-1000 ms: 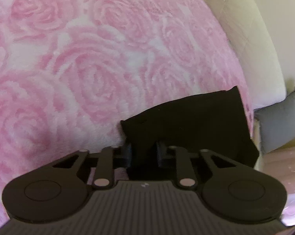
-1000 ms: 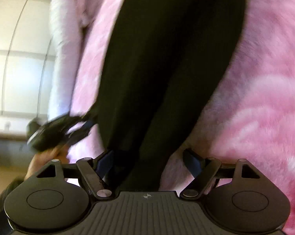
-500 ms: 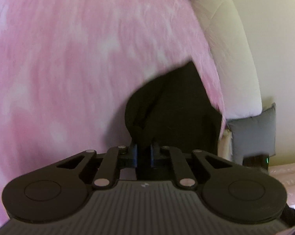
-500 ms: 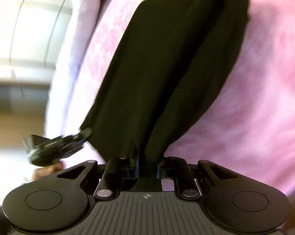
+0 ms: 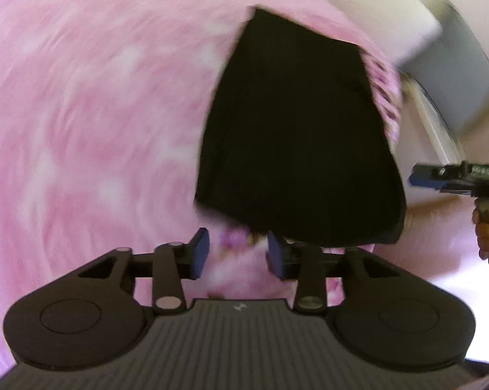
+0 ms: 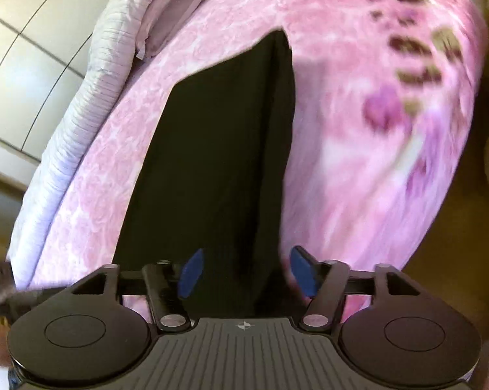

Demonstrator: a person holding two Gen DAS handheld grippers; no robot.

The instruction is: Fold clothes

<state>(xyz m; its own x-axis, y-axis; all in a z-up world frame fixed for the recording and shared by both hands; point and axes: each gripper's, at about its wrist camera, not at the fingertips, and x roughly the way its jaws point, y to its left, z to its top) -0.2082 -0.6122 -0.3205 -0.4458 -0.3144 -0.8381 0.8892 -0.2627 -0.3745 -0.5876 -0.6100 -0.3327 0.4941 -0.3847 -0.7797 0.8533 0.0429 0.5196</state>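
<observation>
The black garment lies flat in a long strip on the pink bed blanket. Both the left tongs and the right tongs stand spread, holding nothing. Best to pinch both near corners evenly before folding.

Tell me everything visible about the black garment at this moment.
The black garment is plain, matte, soft-looking cloth with no print or seams discernible. It lies flat on the pink rose-patterned blanket as a long folded panel with straight edges, narrowing toward its far end. The left claw and right claw are both open at its near edge, neither gripping it. Whether the fingers touch it is unclear.
</observation>
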